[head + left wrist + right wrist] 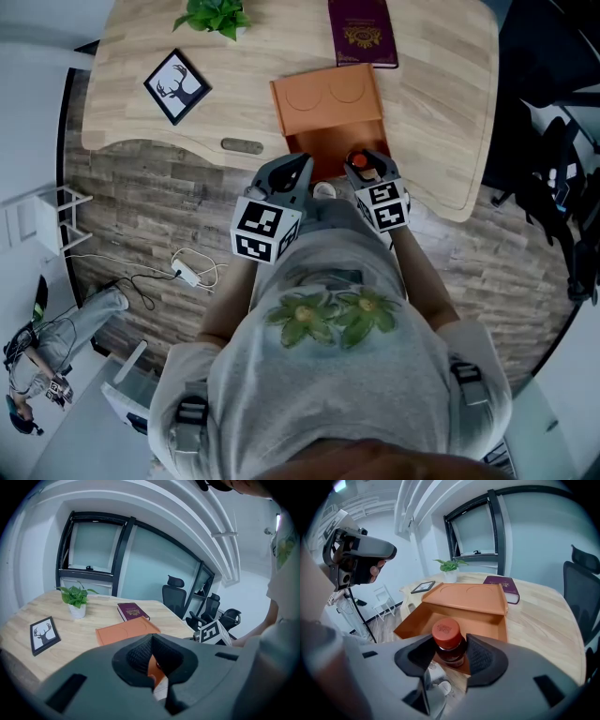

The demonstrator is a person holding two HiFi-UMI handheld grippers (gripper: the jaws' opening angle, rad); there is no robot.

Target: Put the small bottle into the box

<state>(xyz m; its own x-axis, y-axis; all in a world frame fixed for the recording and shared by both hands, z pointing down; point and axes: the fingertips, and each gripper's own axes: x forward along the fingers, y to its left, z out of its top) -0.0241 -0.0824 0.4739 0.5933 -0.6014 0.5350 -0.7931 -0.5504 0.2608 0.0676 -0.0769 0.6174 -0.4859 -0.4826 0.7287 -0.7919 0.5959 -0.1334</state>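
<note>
Left tool (152,641) is held closed and empty, close to the near edge of the worktop (96,609). To its right, the open orange box (415,619) is laid on the worktop. The small bottle (446,631), red-capped and upright, is gripped by the right tool (451,645) just at the box's near rim.

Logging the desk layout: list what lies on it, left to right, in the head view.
Framed deer picture → potted plant → orange box → maroon book.
</note>
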